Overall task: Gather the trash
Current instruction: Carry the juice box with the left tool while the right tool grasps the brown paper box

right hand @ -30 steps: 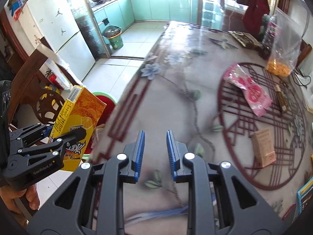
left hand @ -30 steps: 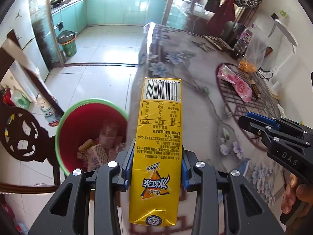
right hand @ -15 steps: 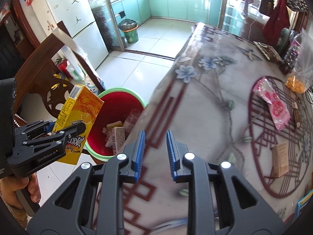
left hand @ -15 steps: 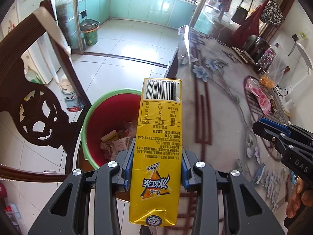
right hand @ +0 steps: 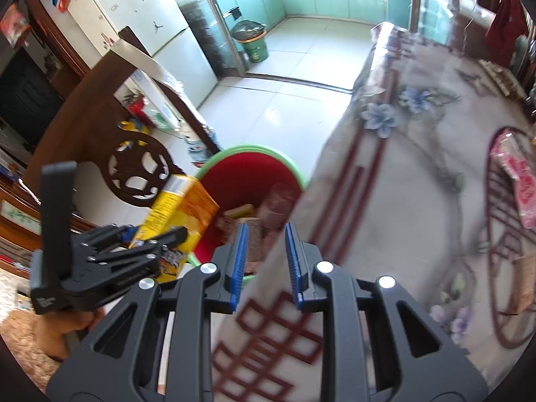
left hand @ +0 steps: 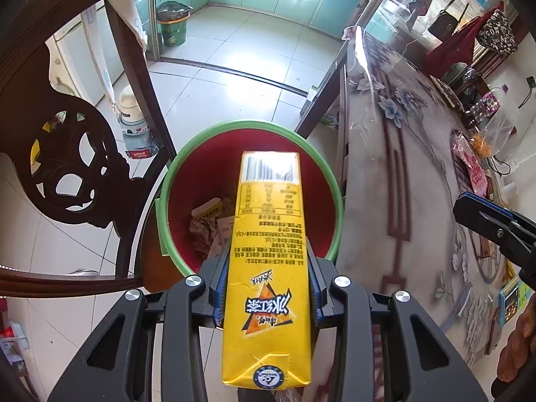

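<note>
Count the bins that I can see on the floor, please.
2. A red bin with a green rim stands beside the table, under the held yellow carton. A green bin stands far off at the kitchen doorway. Others may be hidden.

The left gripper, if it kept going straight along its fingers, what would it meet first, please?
Probably the trash inside the red bin. The left gripper, shut on the yellow drink carton, points down into the bin's mouth, where crumpled wrappers and small boxes lie. Depth is uncertain, but nothing shows in between.
</note>
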Tool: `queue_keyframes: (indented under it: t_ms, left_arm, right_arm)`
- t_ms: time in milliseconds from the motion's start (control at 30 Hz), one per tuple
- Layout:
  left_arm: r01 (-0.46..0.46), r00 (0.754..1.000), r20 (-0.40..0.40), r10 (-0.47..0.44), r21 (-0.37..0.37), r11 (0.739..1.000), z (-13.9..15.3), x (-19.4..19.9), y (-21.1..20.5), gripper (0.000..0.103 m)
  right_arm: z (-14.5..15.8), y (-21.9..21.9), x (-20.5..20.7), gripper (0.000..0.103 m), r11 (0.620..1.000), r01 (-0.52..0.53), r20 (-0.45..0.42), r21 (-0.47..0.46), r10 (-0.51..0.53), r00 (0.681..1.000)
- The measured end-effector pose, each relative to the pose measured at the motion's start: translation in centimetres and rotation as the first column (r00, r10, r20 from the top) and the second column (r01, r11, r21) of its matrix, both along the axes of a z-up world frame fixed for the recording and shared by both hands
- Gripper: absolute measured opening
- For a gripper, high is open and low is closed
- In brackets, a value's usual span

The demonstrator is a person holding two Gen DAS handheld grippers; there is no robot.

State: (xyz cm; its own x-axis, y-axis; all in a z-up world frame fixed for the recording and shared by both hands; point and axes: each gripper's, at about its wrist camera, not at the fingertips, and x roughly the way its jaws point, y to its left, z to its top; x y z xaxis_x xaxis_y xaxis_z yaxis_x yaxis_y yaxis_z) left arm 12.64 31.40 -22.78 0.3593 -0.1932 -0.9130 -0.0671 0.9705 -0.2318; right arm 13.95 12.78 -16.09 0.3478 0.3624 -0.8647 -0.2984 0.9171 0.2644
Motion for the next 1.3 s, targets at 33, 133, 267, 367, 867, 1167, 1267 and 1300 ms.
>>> queue_keyframes:
  t_ms: [33, 133, 267, 367, 867, 1167, 1267, 1300]
  left_arm:
    - [-0.006, 1.000, -0.004, 0.006, -0.002, 1.000, -0.1, 0.1, 0.1, 0.034]
    - [-0.023, 1.000, -0.004, 0.023, -0.013, 1.000, -0.1, 0.4, 1.0, 0.034]
    - [-0.030, 0.999, 0.010, 0.031, -0.030, 0.999, 0.1, 0.7, 1.7, 0.034]
    - [-0.023, 1.000, 0.015, 0.023, -0.038, 0.999, 0.2, 1.0, 1.6, 0.034]
    - [0.024, 1.000, 0.013, -0.024, -0.030, 0.999, 0.7, 2.8, -0.8, 0.034]
    - [0.022, 1.000, 0.008, -0.021, -0.031, 0.999, 0.4, 2.9, -0.6, 0.034]
    - [0.017, 1.000, 0.006, -0.016, -0.033, 0.999, 0.4, 2.9, -0.5, 0.034]
    - [0.015, 1.000, 0.006, -0.015, -0.034, 0.999, 0.3, 2.9, -0.4, 0.034]
  right_arm:
    - [-0.1, 0.1, 0.3, 0.023, 1.000, 0.001, -0.004, -0.002, -0.001, 1.000]
    - [0.2, -0.4, 0.4, 0.027, 0.999, 0.002, 0.020, -0.036, -0.002, 1.000]
    - [0.7, -7.6, 1.0, 0.045, 0.974, 0.166, 0.089, -0.151, -0.154, 0.984]
    - [-0.3, -18.0, 1.1, 0.065, 0.894, 0.373, 0.078, -0.247, -0.365, 0.928]
    - [-7.4, -30.7, 0.4, 0.073, 0.807, 0.308, -0.102, -0.504, -0.409, 0.907]
    - [-8.1, -32.9, 1.8, 0.037, 0.822, 0.373, -0.144, -0.430, -0.470, 0.871]
    - [-7.7, -32.4, 1.9, 0.022, 0.825, 0.412, -0.148, -0.388, -0.497, 0.855]
    - [-7.3, -32.0, 2.1, 0.022, 0.834, 0.420, -0.142, -0.359, -0.494, 0.858]
